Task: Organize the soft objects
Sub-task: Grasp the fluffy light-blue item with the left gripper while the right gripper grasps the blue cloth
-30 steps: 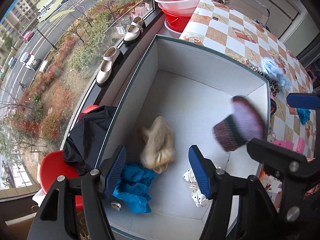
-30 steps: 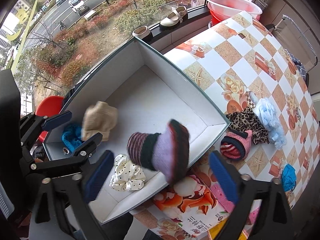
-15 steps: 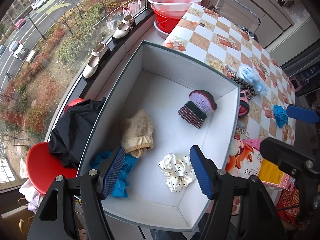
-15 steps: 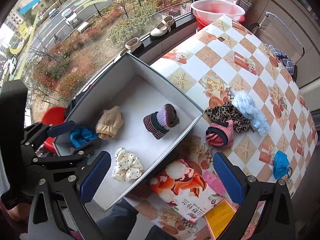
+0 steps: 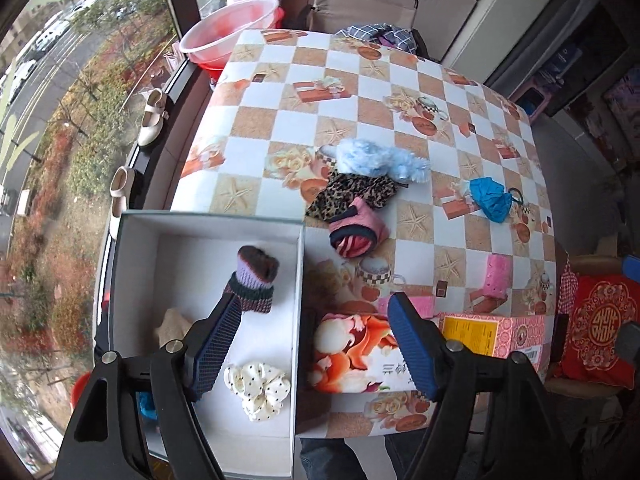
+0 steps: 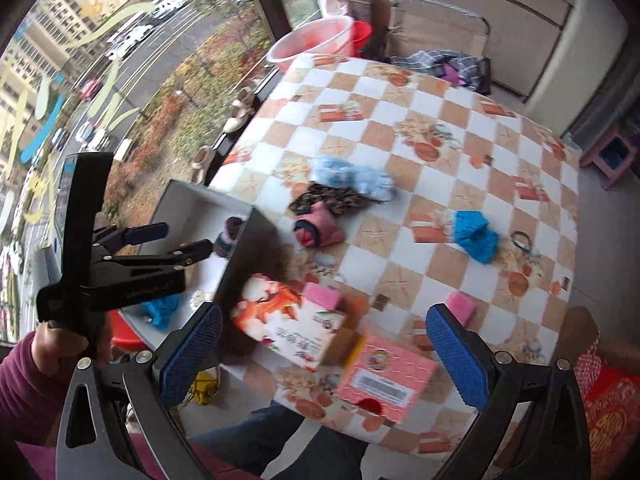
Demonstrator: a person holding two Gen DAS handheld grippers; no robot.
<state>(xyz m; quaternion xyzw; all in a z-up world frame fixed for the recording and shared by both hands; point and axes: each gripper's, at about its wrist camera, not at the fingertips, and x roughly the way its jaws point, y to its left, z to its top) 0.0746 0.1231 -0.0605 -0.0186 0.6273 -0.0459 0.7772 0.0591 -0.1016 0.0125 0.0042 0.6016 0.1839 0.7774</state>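
Both my grippers were empty. My left gripper [image 5: 316, 344] had its jaws opening with nothing between them; my right gripper [image 6: 324, 352] stood wide open, nothing gripped.

Changes from a second ago: the striped knit sock [image 5: 256, 280], then mid-air and blurred over the white box [image 5: 208, 224], had landed and lay still inside it, near the wall facing the table. Both cameras had pulled up and away from the box, so the box had shrunk to the lower left of each view and most of the checkered table [image 5: 400, 92] had come into sight.

In the box with it: polka-dot scrunchie [image 5: 258, 386] toward the near end, beige knit piece [image 5: 172, 324] partly hidden behind my left finger, and a blue fabric scrap [image 6: 162, 310] seen from the right wrist.

Still out on the table: pink striped sock [image 5: 358, 232] just beside the box, touching the leopard-print cloth [image 5: 352, 194], which touched the fluffy light-blue piece [image 5: 376, 160]. Blue crumpled cloth [image 5: 490, 198] well apart to the right. Pink sponge-like piece [image 5: 498, 276] near the table's edge. Flower-print tissue box [image 5: 352, 356] and pink carton [image 5: 492, 334] sat at the near edge.

Right view was motion-blurred; my left hand [image 6: 60, 340] in a maroon sleeve showed holding the other gripper over the box.
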